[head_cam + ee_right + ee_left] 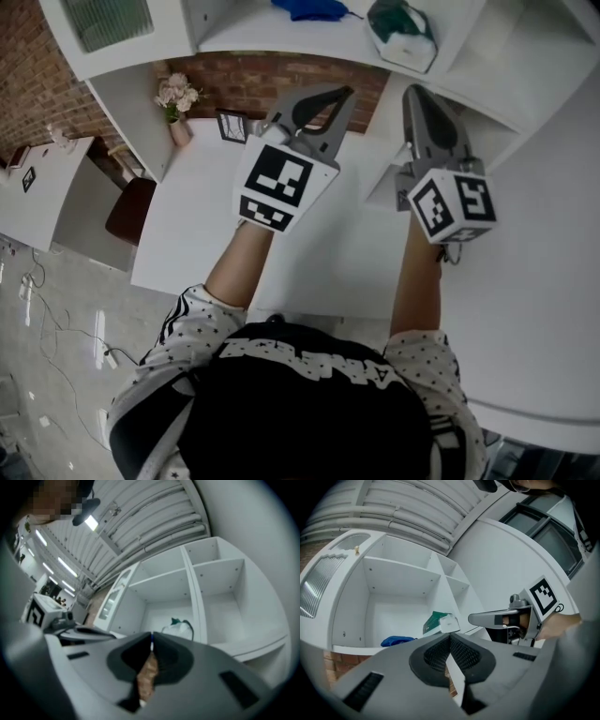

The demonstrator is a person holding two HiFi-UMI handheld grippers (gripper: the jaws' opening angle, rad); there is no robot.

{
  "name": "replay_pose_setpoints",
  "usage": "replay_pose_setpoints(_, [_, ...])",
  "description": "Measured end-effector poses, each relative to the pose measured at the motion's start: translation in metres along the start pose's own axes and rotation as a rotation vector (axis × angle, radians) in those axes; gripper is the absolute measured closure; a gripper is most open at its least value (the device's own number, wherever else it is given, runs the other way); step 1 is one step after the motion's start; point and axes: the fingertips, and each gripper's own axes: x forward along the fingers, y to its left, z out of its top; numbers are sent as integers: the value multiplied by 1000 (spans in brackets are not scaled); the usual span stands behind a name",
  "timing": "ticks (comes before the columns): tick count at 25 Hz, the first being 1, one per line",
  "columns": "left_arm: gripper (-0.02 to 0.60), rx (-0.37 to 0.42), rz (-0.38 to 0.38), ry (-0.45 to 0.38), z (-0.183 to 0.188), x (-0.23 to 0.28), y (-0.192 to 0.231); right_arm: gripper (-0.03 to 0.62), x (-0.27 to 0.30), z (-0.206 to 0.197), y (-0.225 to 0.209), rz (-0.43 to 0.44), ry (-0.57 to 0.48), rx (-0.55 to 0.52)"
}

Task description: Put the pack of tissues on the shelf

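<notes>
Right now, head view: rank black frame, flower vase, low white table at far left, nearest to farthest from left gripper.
1. Black frame: on the desk, just left of the left gripper.
2. Flower vase: further left, desk's back corner.
3. Low white table: far left, past the chair.

Free upper shelf bays (401,581) above tissues (439,623)

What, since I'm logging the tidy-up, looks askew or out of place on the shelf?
The pack of tissues lies skewed, not square to the shelf edge, near a bunched blue cloth. Nothing spilled.
</notes>
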Motion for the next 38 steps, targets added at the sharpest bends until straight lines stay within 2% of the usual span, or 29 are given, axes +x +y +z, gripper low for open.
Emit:
replay_pose_setpoints(7, [548, -67, 12, 51, -22, -27, -5, 562, -27, -32, 27, 52, 43, 42])
replay_pose_setpoints(13, [548, -104, 40, 106, -50, -46, -10, 562, -42, -72, 43, 77, 98, 139])
replay_pose_setpoints(18, [548, -124, 51, 159, -73, -62, -16, 562, -52, -91, 55, 101, 122, 169])
replay_pose_setpoints(22, [548, -162, 54, 170, -85, -69, -22, 562, -59, -108, 63, 115, 148, 187])
replay_pose_setpoints(28, [548, -136, 22, 220, -102, -73, -41, 562, -68, -123, 71, 127, 165, 193])
replay_pose_setpoints(38, [548, -130, -13, 224, -103, -69, -55, 562, -80, -125, 62, 106, 184, 179])
